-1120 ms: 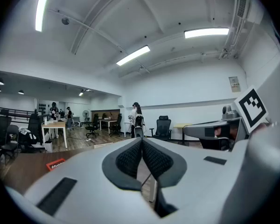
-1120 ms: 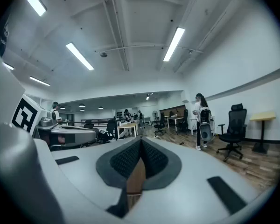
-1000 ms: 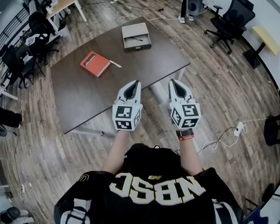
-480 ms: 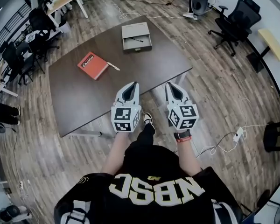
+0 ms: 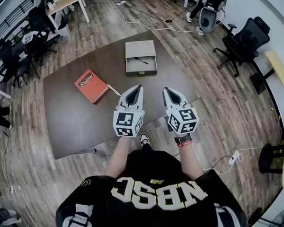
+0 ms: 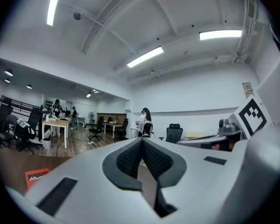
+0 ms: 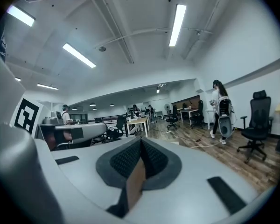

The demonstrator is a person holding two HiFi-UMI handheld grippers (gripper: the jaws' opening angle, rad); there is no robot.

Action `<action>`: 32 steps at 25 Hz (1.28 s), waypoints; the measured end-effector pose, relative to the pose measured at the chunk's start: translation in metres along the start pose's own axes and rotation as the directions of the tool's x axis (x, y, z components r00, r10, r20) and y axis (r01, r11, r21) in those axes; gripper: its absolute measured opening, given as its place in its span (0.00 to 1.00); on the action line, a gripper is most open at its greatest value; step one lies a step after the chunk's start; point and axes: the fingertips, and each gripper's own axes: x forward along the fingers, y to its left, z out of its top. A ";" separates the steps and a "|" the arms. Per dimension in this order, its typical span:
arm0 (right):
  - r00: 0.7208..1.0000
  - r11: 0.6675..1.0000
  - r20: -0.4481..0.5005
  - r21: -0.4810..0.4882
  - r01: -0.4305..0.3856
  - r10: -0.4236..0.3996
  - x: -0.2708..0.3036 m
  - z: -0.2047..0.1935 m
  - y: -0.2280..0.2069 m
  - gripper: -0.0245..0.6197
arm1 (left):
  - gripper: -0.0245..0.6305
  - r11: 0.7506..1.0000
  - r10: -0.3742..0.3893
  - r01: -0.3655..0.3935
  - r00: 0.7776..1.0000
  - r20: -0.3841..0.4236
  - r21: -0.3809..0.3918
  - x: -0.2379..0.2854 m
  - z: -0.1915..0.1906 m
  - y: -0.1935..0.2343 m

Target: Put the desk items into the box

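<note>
Desk items are spread on the worktop (image 5: 80,122). A red book (image 5: 91,85) lies flat at the left. A slim pale pen-like item (image 5: 113,90) lies just beside its right corner; contact between them cannot be told. The box (image 5: 140,49) stands open at the far middle, well apart from both, and a dark pen (image 5: 142,60) is seen inside it.

The left hand-held gripper (image 5: 137,87) and right hand-held gripper (image 5: 166,90) are held side by side over the near edge, short of every item. Both are closed, pads pressed together, and nothing is gripped in either.

The book is judged stiff and the heavier piece. It sits flush on the worktop, so it would be best taken at one edge, with the jaws opened past its thickness and one pad worked under. A corner grip is likely to let it swing.

The pen-like item is judged light, thin and prone to rolling or slipping. It should be pinched across its middle from above.
</note>
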 end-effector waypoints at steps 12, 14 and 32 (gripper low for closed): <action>0.990 0.994 -0.096 0.007 -0.106 0.106 0.112 -0.014 -0.005 0.05 | 0.06 0.988 0.148 -0.151 0.984 -0.095 -0.026 0.055 -0.042 0.103; 0.983 0.990 -0.115 0.007 -0.143 0.143 0.129 -0.017 0.000 0.05 | 0.06 0.980 0.194 -0.198 0.974 -0.113 -0.021 0.053 -0.048 0.119; 0.831 0.866 -0.255 0.063 -0.497 0.495 0.283 -0.054 0.061 0.05 | 0.06 0.802 0.543 -0.592 0.776 -0.320 -0.074 0.030 -0.132 0.242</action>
